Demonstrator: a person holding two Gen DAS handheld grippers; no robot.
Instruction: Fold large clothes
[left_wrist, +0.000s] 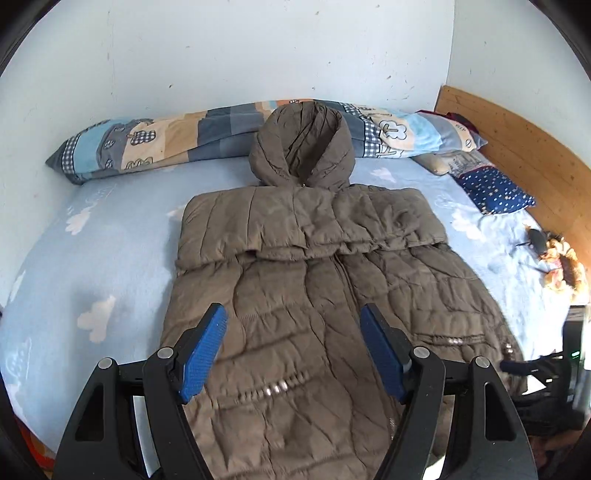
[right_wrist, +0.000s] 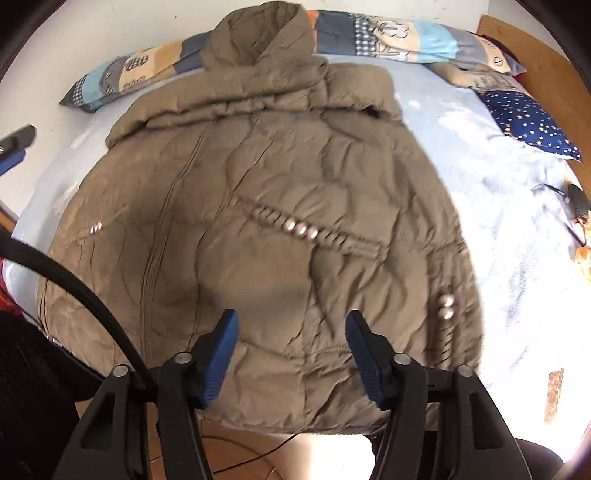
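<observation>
**Fingers spread wide above the brown coat, holding nothing**

Fingers first, from my left wrist view: my left fingers (left_wrist: 293, 328), black arms tipped with blue ribbed pads (left_wrist: 201, 354), stand well apart with only air between them. They hang over the lower half of the brown quilted puffer coat with a hood (left_wrist: 310, 266) and have hold of nothing. The coat lies flat down the middle of the bed, on a pale blue sheet printed with white clouds (left_wrist: 92, 258). Its sleeves are folded across the chest in a thick band, and its hood (left_wrist: 301, 144) rests against a long patchwork pillow in blue, beige and grey (left_wrist: 155, 140) that runs along the white wall (left_wrist: 221, 48). A dark blue cushion with small white dots (left_wrist: 495, 188) sits near the wooden headboard (left_wrist: 517, 147) at the right. A row of shiny studs (left_wrist: 273, 387) crosses the coat just ahead of my pads.

From my right wrist view: my right fingers (right_wrist: 291, 339) are likewise open, pads parted and nothing pinched, poised over the coat's hem (right_wrist: 295, 413) near the bed's edge. The coat fills most of this view, slightly blurred, hood towards the pillow. Wooden floor (right_wrist: 240, 454) shows below the hem. At the far left edge a tip of my other gripper shows.
</observation>
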